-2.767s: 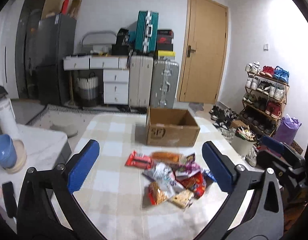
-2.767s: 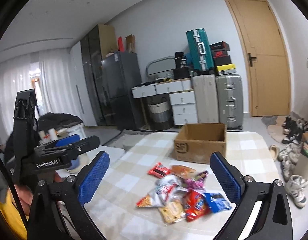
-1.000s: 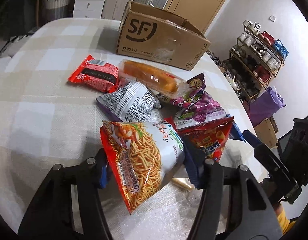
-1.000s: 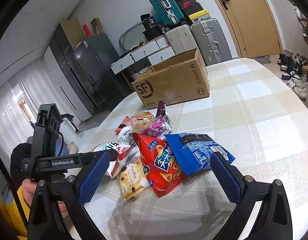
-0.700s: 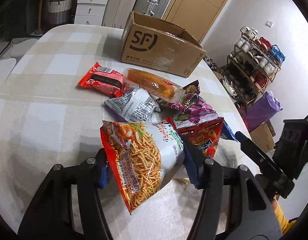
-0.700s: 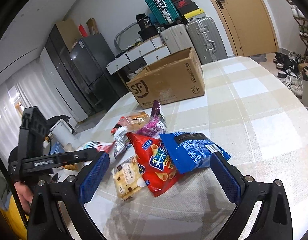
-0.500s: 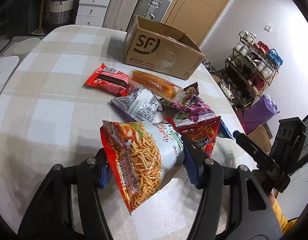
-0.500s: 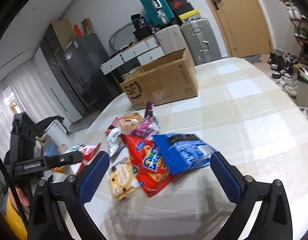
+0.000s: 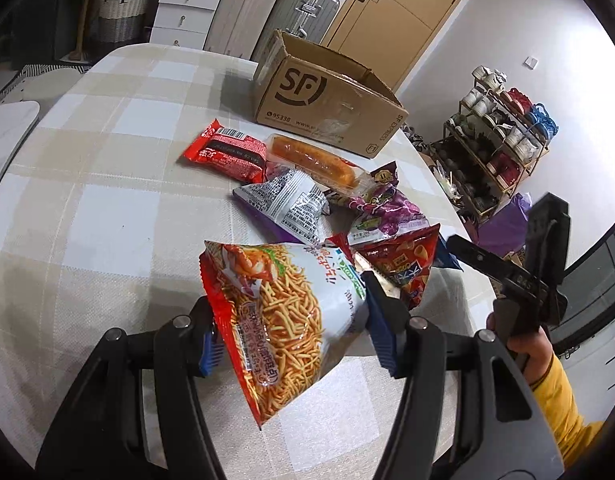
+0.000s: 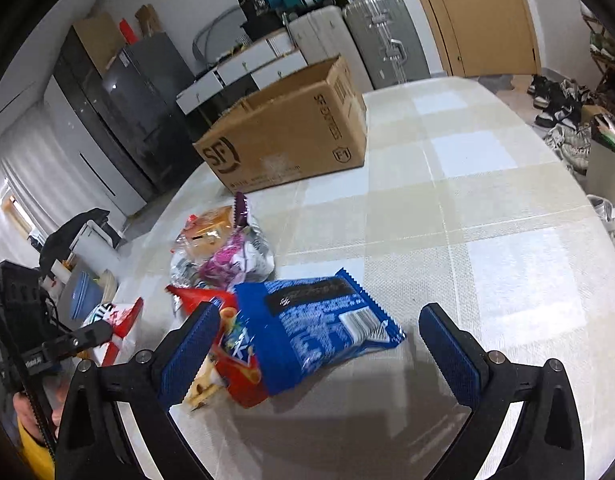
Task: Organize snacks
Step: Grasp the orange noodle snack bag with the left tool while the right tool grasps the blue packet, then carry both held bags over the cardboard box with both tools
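Observation:
My left gripper (image 9: 295,328) is shut on a red and white noodle-snack bag (image 9: 283,308) and holds it above the table. Behind it lie a red packet (image 9: 227,152), a clear-wrapped orange bar (image 9: 311,158), a silver bag (image 9: 291,204), a purple bag (image 9: 383,208) and a red crisp bag (image 9: 403,260). An open SF cardboard box (image 9: 327,100) stands at the far side. My right gripper (image 10: 319,348) is open, low over a blue packet (image 10: 319,328) that lies between its fingers. The box (image 10: 291,132) also shows in the right wrist view.
The checked tablecloth (image 10: 467,200) covers a rounded table with bare cloth right of the pile. Suitcases (image 9: 267,12), white drawers (image 9: 179,8) and a door stand behind. A shoe rack (image 9: 499,132) is at the right. The left gripper with its bag shows at the left (image 10: 87,336).
My left gripper closed on the noodle-snack bag and lifted it back from the pile. My right gripper came down and forward until its open fingers straddle the blue packet.

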A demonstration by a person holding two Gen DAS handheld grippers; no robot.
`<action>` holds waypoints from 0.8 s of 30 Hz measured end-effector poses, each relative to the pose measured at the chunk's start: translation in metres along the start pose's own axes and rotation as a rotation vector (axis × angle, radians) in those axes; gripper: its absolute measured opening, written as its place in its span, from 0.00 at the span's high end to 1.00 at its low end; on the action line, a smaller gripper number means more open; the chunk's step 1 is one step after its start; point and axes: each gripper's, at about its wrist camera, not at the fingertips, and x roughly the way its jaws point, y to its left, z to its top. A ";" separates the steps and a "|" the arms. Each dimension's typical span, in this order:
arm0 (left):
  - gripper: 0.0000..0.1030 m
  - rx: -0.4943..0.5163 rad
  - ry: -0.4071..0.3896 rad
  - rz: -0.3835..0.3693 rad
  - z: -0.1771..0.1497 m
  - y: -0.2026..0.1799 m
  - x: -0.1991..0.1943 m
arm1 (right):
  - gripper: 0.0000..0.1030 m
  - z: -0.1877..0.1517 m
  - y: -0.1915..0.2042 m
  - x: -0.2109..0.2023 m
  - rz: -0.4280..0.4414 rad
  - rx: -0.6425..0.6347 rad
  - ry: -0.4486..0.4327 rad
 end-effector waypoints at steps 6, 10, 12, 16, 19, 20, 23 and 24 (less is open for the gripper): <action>0.45 -0.005 0.015 0.009 0.000 0.003 0.003 | 0.16 0.004 -0.004 0.021 0.005 -0.006 0.059; 0.45 -0.008 0.023 0.017 0.000 0.002 0.008 | 0.35 0.006 -0.007 0.021 0.007 0.005 0.052; 0.45 -0.004 0.029 0.021 0.000 0.000 0.010 | 0.46 0.006 -0.011 0.020 0.015 0.015 0.041; 0.45 0.004 0.036 0.029 0.000 -0.005 0.012 | 0.53 0.005 -0.018 0.016 0.045 0.046 0.017; 0.45 0.011 0.035 0.036 0.001 -0.008 0.012 | 0.56 0.004 -0.019 0.014 0.062 0.053 0.003; 0.45 0.013 0.035 0.039 0.001 -0.010 0.011 | 0.56 0.004 -0.019 0.011 0.068 0.054 -0.006; 0.45 0.015 0.031 0.041 0.001 -0.012 0.008 | 0.56 0.002 -0.018 0.001 0.087 0.057 -0.034; 0.45 0.017 0.029 0.043 0.002 -0.013 0.007 | 0.56 0.001 -0.019 -0.004 0.098 0.063 -0.045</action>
